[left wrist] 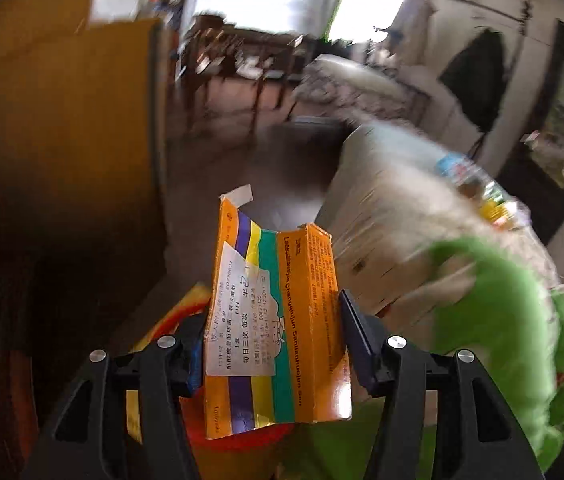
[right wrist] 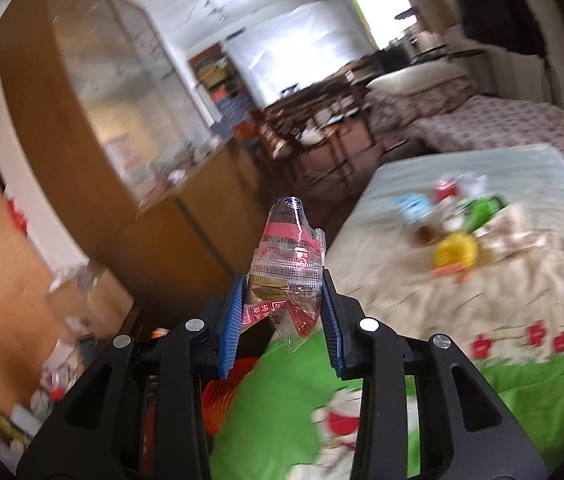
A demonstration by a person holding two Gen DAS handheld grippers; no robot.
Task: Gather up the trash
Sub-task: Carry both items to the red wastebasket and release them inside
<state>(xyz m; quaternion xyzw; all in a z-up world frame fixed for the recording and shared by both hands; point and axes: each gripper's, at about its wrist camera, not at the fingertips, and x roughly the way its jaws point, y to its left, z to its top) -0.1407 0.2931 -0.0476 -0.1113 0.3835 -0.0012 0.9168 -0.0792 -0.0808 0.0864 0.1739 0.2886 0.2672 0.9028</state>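
My left gripper (left wrist: 273, 304) is shut on a flattened orange medicine box (left wrist: 282, 320) with purple, yellow and green stripes and a white label; both fingers touch its side edges. In the right wrist view, my right gripper (right wrist: 283, 276) is shut on a crumpled clear plastic wrapper (right wrist: 288, 264) with pink and red print, which sticks up past the blue pads (right wrist: 231, 320). A pile of more trash (right wrist: 462, 232) lies on the bed ahead and to the right, blurred. The same pile (left wrist: 478, 192) shows at the right of the left wrist view.
A green quilt (right wrist: 282, 412) lies under both grippers, beside a red ribbed object (right wrist: 221, 396) low between them. The bed (right wrist: 402, 280) has a pale cover. A wooden cabinet (right wrist: 81, 100) with glass doors stands left; tables and chairs (right wrist: 314, 120) stand farther back.
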